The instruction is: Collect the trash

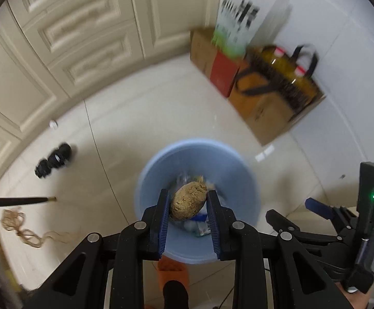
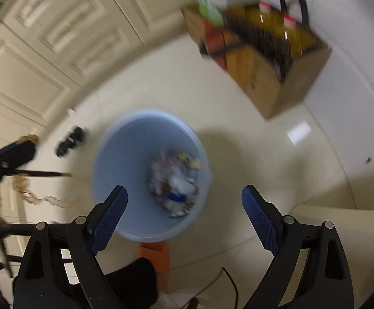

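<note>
- the left tongs [image 1: 188,203] clamp a brown crumbly lump [image 1: 187,200], held directly above the blue bin [image 1: 150,180].
- the right tongs [image 2: 184,203] gape wide, gripping nothing, over the bin's near rim.
- mixed litter [image 2: 175,185] lies in the bin's bottom, on the tiled floor [image 2: 238,141].

Bright indoor light, floor glare — motion blur, fisheye-bent edges.

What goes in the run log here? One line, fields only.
left gripper: shut on brown lump | over blue bin | right gripper: open, empty | floor: tangled cord
</note>
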Demonstrator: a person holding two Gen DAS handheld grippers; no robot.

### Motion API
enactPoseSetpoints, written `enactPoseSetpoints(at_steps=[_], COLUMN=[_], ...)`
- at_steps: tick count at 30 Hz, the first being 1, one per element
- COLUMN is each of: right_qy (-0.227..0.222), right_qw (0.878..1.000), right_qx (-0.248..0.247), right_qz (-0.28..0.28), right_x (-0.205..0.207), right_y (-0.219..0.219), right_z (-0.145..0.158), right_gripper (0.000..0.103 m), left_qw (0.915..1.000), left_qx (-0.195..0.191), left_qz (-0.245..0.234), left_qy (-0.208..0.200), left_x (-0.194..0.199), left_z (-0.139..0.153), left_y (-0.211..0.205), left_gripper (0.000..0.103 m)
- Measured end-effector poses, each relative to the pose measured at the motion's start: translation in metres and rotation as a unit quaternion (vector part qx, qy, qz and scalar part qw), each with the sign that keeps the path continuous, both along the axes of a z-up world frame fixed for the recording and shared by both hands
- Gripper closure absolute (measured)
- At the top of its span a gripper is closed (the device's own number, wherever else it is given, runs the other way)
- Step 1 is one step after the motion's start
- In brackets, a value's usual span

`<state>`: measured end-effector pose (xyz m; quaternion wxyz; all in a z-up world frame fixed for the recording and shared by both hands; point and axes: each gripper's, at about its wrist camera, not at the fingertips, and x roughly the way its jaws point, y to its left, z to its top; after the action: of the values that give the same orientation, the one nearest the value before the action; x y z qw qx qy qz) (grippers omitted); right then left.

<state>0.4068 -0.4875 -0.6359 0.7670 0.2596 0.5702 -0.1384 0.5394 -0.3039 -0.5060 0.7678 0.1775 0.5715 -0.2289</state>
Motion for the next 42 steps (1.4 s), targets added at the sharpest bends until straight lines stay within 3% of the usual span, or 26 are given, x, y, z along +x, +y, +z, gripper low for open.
enactPoseSetpoints(at_steps=[2,7,8,9,11,18,20,22,24,26,30,35,42], right_qy=[0.026,0.063,0.07,0.077,0.077,0.079,0.078,0.077,0.076,0.073,0.065,0.041,-0.034], right_qw=[1.0,0.998,0.997,0.997,0.996,0.996,0.996,0.996,0.996,0.997,0.997,0.999,0.999], right_qx=[0.013,0.023,0.022,0.021,0.034,0.033,0.035,0.035,0.035,0.035,0.029,0.022,0.012], right_qz=[-0.007,-0.013,-0.01,-0.007,-0.004,-0.001,-0.004,-0.004,-0.006,-0.009,-0.012,-0.014,-0.013], right_x=[0.004,0.012,0.014,0.016,0.017,0.02,0.02,0.021,0.02,0.02,0.021,0.018,0.001], right_y=[-0.003,-0.008,-0.008,-0.007,-0.008,-0.005,-0.007,-0.006,-0.005,-0.005,-0.005,-0.005,0.005], right_z=[-0.036,-0.09,-0.096,-0.103,-0.111,-0.113,-0.112,-0.11,-0.109,-0.106,-0.094,-0.063,0.024], right_gripper=[0.015,0.029,0.041,0.059,0.078,0.083,0.083,0.083,0.083,0.083,0.083,0.082,0.079], left_qw=[0.9998,0.9992,0.9991,0.999,0.9989,0.9987,0.9989,0.999,0.9992,0.9993,0.999,0.9985,0.9929], left_qx=[0.014,0.02,0.022,0.024,0.024,0.016,0.01,0.005,-0.002,-0.013,-0.022,-0.048,-0.102], left_qz=[0.002,0.001,0.001,0.001,0.005,0.017,0.016,0.016,0.02,0.024,0.03,0.026,0.023], left_qy=[0.014,0.036,0.037,0.038,0.039,0.046,0.043,0.042,0.035,0.024,0.025,-0.006,-0.057], left_x=[0.024,0.076,0.083,0.087,0.095,0.098,0.093,0.088,0.085,0.083,0.08,0.066,0.021], left_z=[-0.028,-0.082,-0.092,-0.098,-0.113,-0.125,-0.119,-0.111,-0.102,-0.094,-0.077,-0.027,0.059], left_y=[0.002,-0.011,-0.011,-0.011,-0.014,-0.013,-0.013,-0.011,-0.011,-0.01,-0.008,-0.002,0.014], left_gripper=[0.079,0.079,0.078,0.078,0.078,0.077,0.075,0.063,0.035,0.028,0.026,0.026,0.023])
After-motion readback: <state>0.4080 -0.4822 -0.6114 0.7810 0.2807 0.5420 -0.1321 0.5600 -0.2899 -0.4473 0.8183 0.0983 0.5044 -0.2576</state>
